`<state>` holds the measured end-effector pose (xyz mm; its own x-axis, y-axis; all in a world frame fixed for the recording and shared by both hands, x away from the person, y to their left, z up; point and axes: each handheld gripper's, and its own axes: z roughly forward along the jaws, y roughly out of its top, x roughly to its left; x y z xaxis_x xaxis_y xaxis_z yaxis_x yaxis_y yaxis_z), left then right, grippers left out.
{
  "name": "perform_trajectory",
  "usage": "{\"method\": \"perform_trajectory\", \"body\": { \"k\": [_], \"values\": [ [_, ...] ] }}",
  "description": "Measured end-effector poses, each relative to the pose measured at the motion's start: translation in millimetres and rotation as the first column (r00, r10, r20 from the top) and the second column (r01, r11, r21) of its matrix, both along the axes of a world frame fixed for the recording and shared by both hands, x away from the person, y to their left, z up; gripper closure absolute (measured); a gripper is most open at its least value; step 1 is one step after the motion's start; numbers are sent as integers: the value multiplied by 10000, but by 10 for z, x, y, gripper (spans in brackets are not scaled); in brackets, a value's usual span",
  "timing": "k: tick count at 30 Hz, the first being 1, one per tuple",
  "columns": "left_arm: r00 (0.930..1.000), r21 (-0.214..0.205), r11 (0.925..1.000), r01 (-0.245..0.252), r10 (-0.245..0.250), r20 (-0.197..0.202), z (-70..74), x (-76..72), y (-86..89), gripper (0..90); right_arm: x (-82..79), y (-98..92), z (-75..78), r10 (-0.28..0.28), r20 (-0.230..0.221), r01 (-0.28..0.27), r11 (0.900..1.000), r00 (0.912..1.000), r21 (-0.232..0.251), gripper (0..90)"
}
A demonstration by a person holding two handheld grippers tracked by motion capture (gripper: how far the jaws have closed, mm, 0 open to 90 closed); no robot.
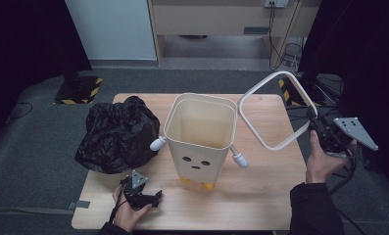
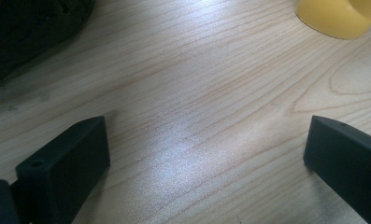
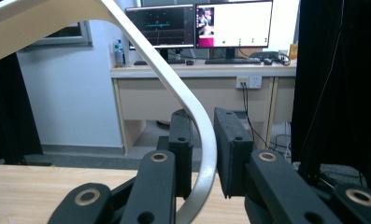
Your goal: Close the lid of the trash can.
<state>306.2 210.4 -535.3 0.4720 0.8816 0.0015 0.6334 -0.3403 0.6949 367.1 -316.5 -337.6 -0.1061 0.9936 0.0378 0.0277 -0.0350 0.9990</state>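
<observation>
the right tool (image 1: 315, 128) is mostly hidden by the hand (image 1: 322, 161) and its grey plate in the high view, so its jaws cannot be read there; the right gripper view shows them clamped on the white frame (image 3: 192, 112), whose curved bar runs up and out of the picture at top left; from above, the white frame (image 1: 275, 108) is a rounded loop held tilted in the air beside the cream bin (image 1: 202, 132), over the right part of the bench (image 1: 260, 196); the bin stands upright and open, with a dotted face, small white arms and yellow feet; the left tool (image 1: 150, 198) lies low at the near left of the bench, its jaws small and dark in that view; the left gripper view shows them wide apart over bare wood, with one yellow foot (image 2: 337, 16) cut off at the top right and a dark edge of the black bag (image 2: 24, 32) blurred at the top left; the crumpled black bag (image 1: 117, 134) sits just left of the bin; the right gripper view alone shows a desk with monitors (image 3: 199, 25) beyond.
</observation>
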Motion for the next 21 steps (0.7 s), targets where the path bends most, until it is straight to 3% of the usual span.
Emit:
{"method": "perform_trajectory", "body": {
  "k": [21],
  "values": [
    [10000,2,10000,1,-1,-1,0,0,0,0,-40,43,296,234,598,-234,9997,9979,-6,781]
  ]
}}
